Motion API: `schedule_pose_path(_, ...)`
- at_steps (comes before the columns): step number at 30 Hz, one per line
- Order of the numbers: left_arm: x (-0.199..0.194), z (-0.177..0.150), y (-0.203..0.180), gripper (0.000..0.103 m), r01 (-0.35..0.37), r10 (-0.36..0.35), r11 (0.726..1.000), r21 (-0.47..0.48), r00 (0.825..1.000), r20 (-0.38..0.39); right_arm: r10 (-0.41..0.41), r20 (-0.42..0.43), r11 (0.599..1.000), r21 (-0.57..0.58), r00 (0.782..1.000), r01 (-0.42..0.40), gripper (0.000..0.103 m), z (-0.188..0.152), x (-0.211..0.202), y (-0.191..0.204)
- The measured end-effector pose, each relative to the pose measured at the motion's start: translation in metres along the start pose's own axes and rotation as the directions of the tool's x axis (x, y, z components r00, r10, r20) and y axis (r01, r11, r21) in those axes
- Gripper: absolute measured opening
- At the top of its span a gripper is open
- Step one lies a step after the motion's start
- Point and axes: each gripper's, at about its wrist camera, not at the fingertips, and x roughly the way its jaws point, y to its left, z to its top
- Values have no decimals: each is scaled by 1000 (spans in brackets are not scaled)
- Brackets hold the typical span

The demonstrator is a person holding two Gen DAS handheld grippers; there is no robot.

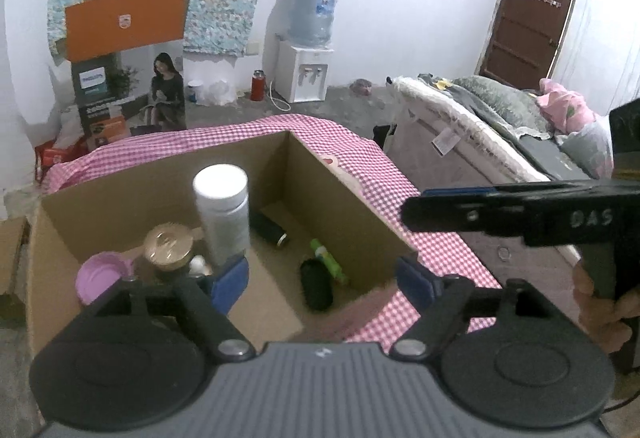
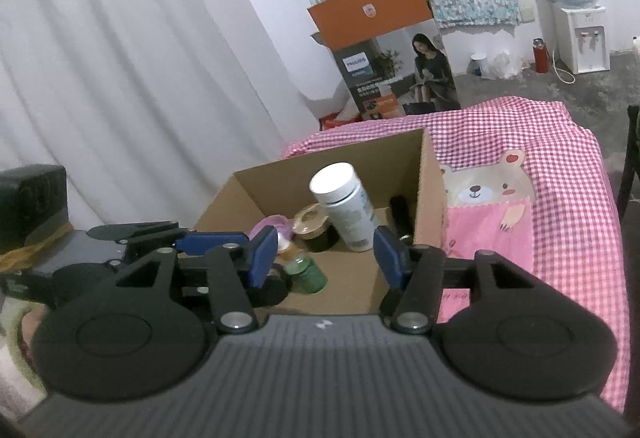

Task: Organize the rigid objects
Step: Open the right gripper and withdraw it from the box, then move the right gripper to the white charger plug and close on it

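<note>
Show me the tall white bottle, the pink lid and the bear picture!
Tall white plastic bottle [image 1: 224, 215], left wrist view, its side.
Round pink lid [image 1: 98, 276], left wrist view, its top.
Bear picture [image 2: 486, 193], right wrist view, its face.

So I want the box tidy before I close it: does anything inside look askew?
Yes. The white bottle leans at a tilt instead of standing upright in the cardboard box, propped among the gold-lidded jar and pink lid. Two dark items and a green tube lie flat on the floor.

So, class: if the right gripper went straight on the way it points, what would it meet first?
Probably the white bottle standing in the cardboard box; the right gripper is open, though depth is unclear.
</note>
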Motion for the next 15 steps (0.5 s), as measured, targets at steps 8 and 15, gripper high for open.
schedule_pose_path(8,-36,-55,14,91,-53,52,998,-37,998,-23,77,51,996,45,996,-79,61,-43,-34,30)
schedule_pose_path(15,-32,-101,30,91,-114,109,991,-64,991,-77,125,-45,980,159,991,-116,62,-88,1,40)
